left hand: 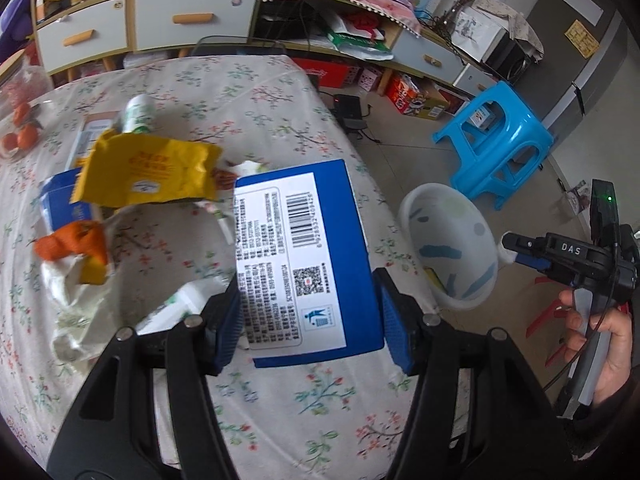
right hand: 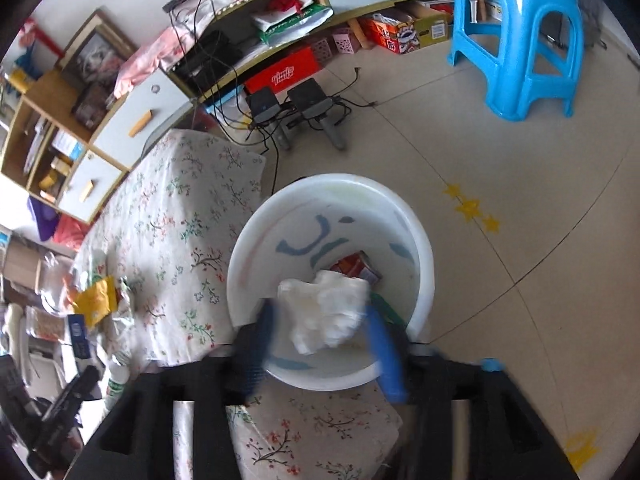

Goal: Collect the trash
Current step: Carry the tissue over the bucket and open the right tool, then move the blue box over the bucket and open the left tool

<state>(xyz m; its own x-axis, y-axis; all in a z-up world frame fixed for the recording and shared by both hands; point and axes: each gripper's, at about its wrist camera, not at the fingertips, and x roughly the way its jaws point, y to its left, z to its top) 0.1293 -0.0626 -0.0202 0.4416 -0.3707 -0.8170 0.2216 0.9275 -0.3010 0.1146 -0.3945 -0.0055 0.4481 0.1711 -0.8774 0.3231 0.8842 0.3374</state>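
My left gripper (left hand: 308, 292) is shut on a blue box with a white barcode label (left hand: 304, 240), held above the floral tablecloth (left hand: 280, 408). More trash lies on the table: a yellow wrapper (left hand: 148, 172), orange peel (left hand: 76, 240), a white bottle (left hand: 138, 114) and a crumpled bag (left hand: 76, 304). My right gripper (right hand: 321, 309) hangs over the white bin (right hand: 332, 376) beside the table. Its blue fingers stand apart from a crumpled white tissue (right hand: 332, 320) between them. A red packet (right hand: 354, 266) lies in the bin. The left wrist view shows the right gripper (left hand: 514, 248) at the bin's (left hand: 452, 300) right side.
A blue plastic stool (right hand: 520, 36) stands on the tiled floor beyond the bin. Black devices with cables (right hand: 296, 108) sit by the low cabinet. Oranges (left hand: 20, 136) lie at the table's far left. A person's hand (left hand: 600, 332) grips the right handle.
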